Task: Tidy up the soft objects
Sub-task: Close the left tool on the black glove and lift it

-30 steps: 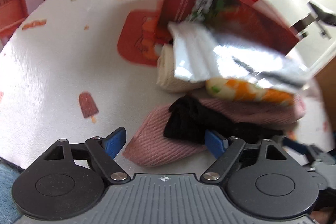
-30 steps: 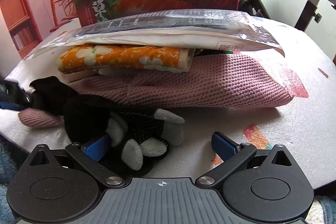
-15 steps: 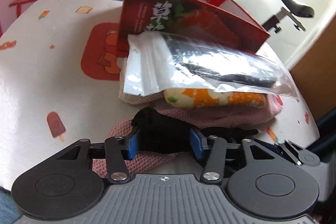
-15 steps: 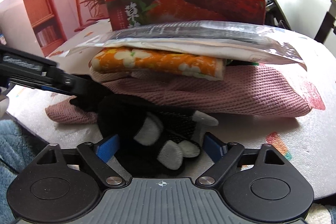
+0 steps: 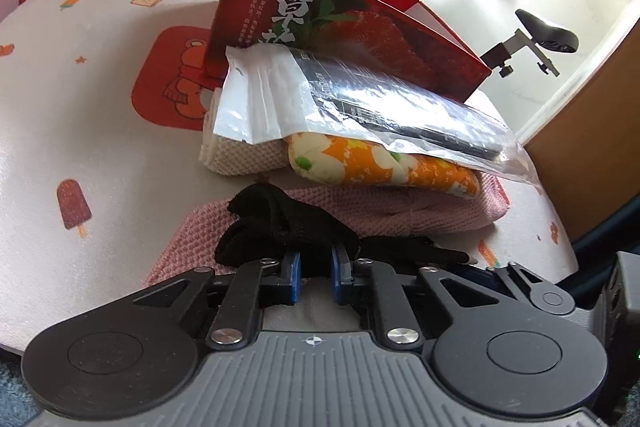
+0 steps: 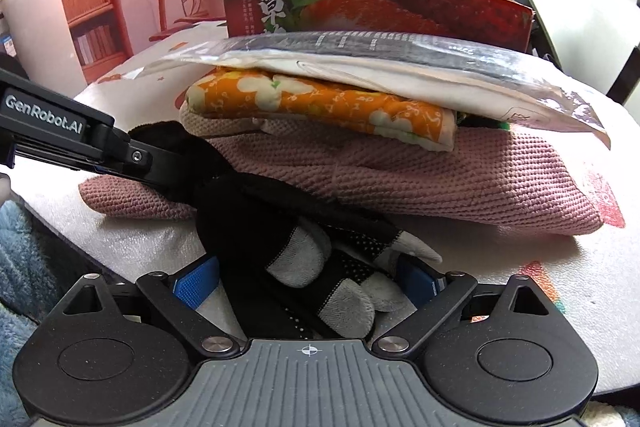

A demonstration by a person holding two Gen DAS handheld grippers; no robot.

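Left claw (image 5: 316,273) is closing, its pads pinching the cuff end of the black glove (image 6: 256,203) at the table's (image 5: 100,131) near edge, probably to lift it free of the pink towel (image 6: 460,175). Right claw (image 6: 308,281) gapes wide around its grey fingertips, nothing clamped. Count: one glove for certain, two towels, one orange floral cloth (image 6: 320,103), one plastic pouch (image 5: 360,99), one red box (image 6: 380,7).
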